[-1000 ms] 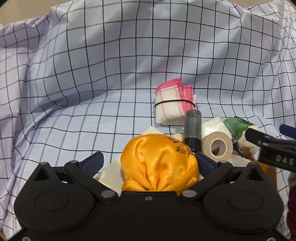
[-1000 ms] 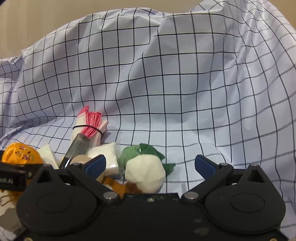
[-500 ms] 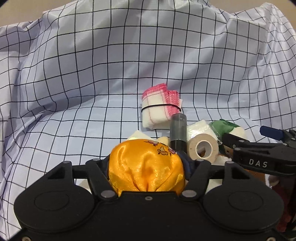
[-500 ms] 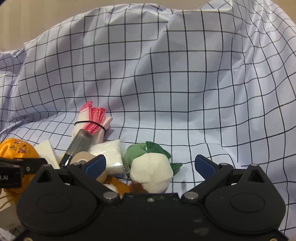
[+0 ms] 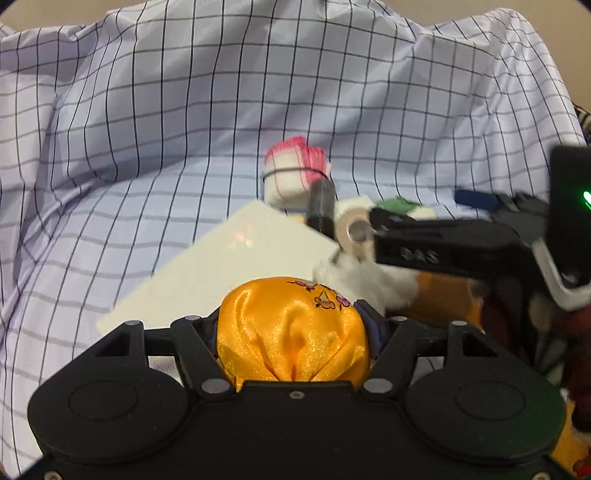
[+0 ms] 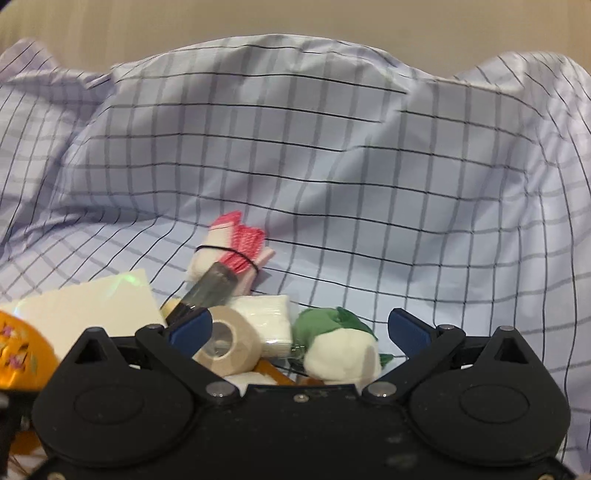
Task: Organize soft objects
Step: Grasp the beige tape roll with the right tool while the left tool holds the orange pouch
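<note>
Two grippers: left gripper (image 5: 293, 332) clamped on the orange satin pouch (image 5: 293, 336) between its fingers — slick, puffy cloth could squirt free if squeezed unevenly. Right gripper (image 6: 299, 326) gapes wide, empty; white-and-green plush (image 6: 341, 349) and tape roll (image 6: 225, 341) sit just ahead, crowded — risk of snagging both.

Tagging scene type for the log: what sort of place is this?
Likely a staged home setup, not a real room: a checked sheet draped over everything, a plain beige wall behind, and a small pile of odds such as a tape roll and banded cloth.
</note>
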Demonstrator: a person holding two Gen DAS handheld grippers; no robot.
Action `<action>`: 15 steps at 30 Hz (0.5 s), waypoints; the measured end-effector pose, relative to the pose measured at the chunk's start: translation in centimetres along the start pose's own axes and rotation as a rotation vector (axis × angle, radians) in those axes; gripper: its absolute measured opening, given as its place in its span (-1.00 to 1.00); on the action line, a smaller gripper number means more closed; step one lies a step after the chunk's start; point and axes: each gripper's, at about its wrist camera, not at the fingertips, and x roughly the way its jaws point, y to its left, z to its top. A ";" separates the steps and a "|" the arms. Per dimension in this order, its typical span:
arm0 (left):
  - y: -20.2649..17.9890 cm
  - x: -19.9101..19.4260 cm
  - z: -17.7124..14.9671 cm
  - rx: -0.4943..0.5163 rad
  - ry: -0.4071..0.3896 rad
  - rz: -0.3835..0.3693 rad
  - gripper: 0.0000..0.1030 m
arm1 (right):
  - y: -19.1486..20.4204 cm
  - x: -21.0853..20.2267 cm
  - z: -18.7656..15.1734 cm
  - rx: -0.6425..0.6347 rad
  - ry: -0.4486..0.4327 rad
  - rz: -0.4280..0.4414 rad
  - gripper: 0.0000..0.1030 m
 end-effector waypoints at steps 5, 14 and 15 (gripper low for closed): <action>-0.7 -0.9 -1.6 0.010 0.003 0.000 0.22 | 2.5 0.2 -0.5 -0.170 0.003 0.011 0.97; -0.6 -2.0 -2.8 -0.020 0.002 -0.038 0.22 | 5.0 1.7 -1.1 -0.374 0.051 0.035 0.75; -0.6 -2.0 -2.9 -0.024 0.003 -0.042 0.22 | 5.1 1.8 -1.1 -0.380 0.060 0.044 0.65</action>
